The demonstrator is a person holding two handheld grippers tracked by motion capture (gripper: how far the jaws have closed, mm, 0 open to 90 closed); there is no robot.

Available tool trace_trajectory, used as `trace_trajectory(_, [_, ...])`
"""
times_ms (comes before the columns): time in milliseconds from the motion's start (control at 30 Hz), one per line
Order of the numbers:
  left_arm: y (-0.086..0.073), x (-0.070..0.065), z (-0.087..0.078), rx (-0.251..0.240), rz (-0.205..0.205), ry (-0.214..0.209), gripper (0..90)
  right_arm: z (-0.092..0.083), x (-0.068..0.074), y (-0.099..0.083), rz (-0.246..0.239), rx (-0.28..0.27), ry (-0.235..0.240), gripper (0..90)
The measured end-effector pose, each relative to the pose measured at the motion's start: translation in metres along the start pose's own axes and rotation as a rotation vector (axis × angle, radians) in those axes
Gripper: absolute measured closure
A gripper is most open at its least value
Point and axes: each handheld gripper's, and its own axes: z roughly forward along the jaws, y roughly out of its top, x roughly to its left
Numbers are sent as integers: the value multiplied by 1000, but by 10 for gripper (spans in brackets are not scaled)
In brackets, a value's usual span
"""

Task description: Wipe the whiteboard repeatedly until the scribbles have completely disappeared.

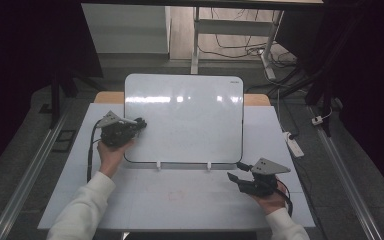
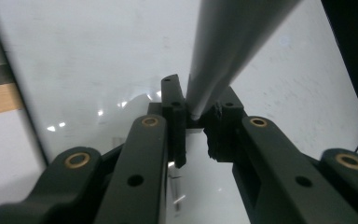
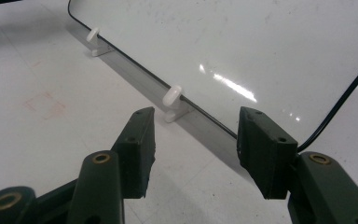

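Whiteboard stands propped near the middle of the white table, tilted back, its lower edge caught in two small white clips at the front. Left gripper sits at the board's left edge, roughly halfway up, hand wrapped under it, cable looping down toward the sleeve. In the left gripper view the jaws are closed tight on a grey rod-like thing — a marker or similar, too close and blurred to say which — that runs up and away from the pads across the board's face. Right gripper rests low at the right front of the table, just off the board's lower right corner, apart from it. Its jaws stand partly spread with nothing between them; the right gripper view looks through the gap at one clip, the board's bottom edge and bare tabletop. Faint reddish square mark on the table ahead of the board.
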Motion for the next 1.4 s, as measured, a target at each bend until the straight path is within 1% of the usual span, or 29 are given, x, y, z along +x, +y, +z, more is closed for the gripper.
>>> trace_trajectory(33, [0, 7, -5, -12, -17, 17, 781, 0, 0, 0, 0, -2, 0, 469])
trace_trajectory(100, [-2, 19, -15, -35, -60, 30, 781, 0, -1, 0, -4, -2, 1, 469])
trace_trajectory(133, [-3, 21, -16, -38, -71, 27, 781, 0, -1, 0, -2, -1, 1, 468])
trace_trajectory(167, [-4, 19, -16, -38, -68, 32, 781, 0, 0, 0, 0, -2, 3, 469])
trace_trajectory(200, [-4, 15, -14, -34, -60, 28, 781, 0, 0, 0, 0, 0, 3, 469])
trace_trajectory(233, [-5, 10, -9, -26, -54, 9, 781, 1, 0, 0, -3, -1, 5, 469])
trace_trajectory(267, [-6, 4, -4, -16, -38, -9, 781, 1, 0, 0, -2, 1, 4, 469])
trace_trajectory(333, [-7, -10, 4, 18, 18, -27, 781, 2, 1, 1, -7, 2, 6, 469])
trace_trajectory(367, [-7, -13, 5, 24, 38, -21, 781, 2, 1, 1, -8, 1, 6, 468])
trace_trajectory(433, [-7, -7, 0, 19, 36, -8, 781, 2, 1, 1, -5, 2, 7, 468])
trace_trajectory(500, [-7, 6, -10, -4, 2, 22, 781, 2, 1, 0, -5, 2, 7, 468])
trace_trajectory(533, [-8, 12, -15, -15, -18, 29, 781, 2, 1, 0, -5, 2, 8, 468])
trace_trajectory(600, [-9, 18, -20, -25, -34, 36, 781, 2, 1, 0, -3, 3, 8, 468])
trace_trajectory(633, [-9, 16, -19, -26, -31, 42, 781, 2, 1, 0, -1, 3, 9, 468])
trace_trajectory(667, [-9, 13, -17, -23, -28, 37, 781, 2, 1, 0, -1, 3, 9, 468])
trace_trajectory(700, [-10, 8, -13, -17, -24, 19, 781, 3, 1, 0, -5, 2, 9, 468])
trace_trajectory(800, [-14, -10, 0, 15, 21, -24, 781, 3, 2, 1, -5, 3, 7, 468])
trace_trajectory(833, [-14, -14, 2, 22, 37, -24, 781, 3, 1, 1, -4, 3, 8, 468])
trace_trajectory(867, [-13, -14, 1, 26, 50, -16, 781, 3, 1, 1, -6, 2, 7, 468])
trace_trajectory(900, [-13, -11, -2, 24, 53, -6, 781, 3, 1, 0, -7, 3, 6, 468])
trace_trajectory(933, [-12, -6, -6, 17, 44, 12, 781, 3, 0, 0, -5, 2, 7, 468])
trace_trajectory(1000, [-11, 10, -17, -17, -10, 45, 781, 2, 1, 0, -5, 2, 7, 468])
trace_trajectory(1033, [-11, 17, -22, -32, -36, 52, 781, 2, 1, 0, -5, 1, 7, 468])
trace_trajectory(1067, [-11, 20, -24, -37, -46, 52, 781, 2, 1, 0, -3, 1, 6, 468])
trace_trajectory(1133, [-12, 16, -22, -30, -33, 54, 781, 2, 1, 1, -3, 1, 7, 468])
trace_trajectory(1200, [-14, 6, -14, -13, -17, 20, 781, 2, 1, 1, -5, -1, 6, 468])
trace_trajectory(1300, [-19, -13, -2, 28, 40, -23, 781, 2, 2, 1, -6, -1, 7, 468])
trace_trajectory(1333, [-20, -16, -1, 36, 53, -25, 781, 2, 2, 1, -7, -1, 6, 467])
trace_trajectory(1400, [-19, -14, -4, 37, 63, -12, 781, 2, 1, 1, -5, 0, 6, 467])
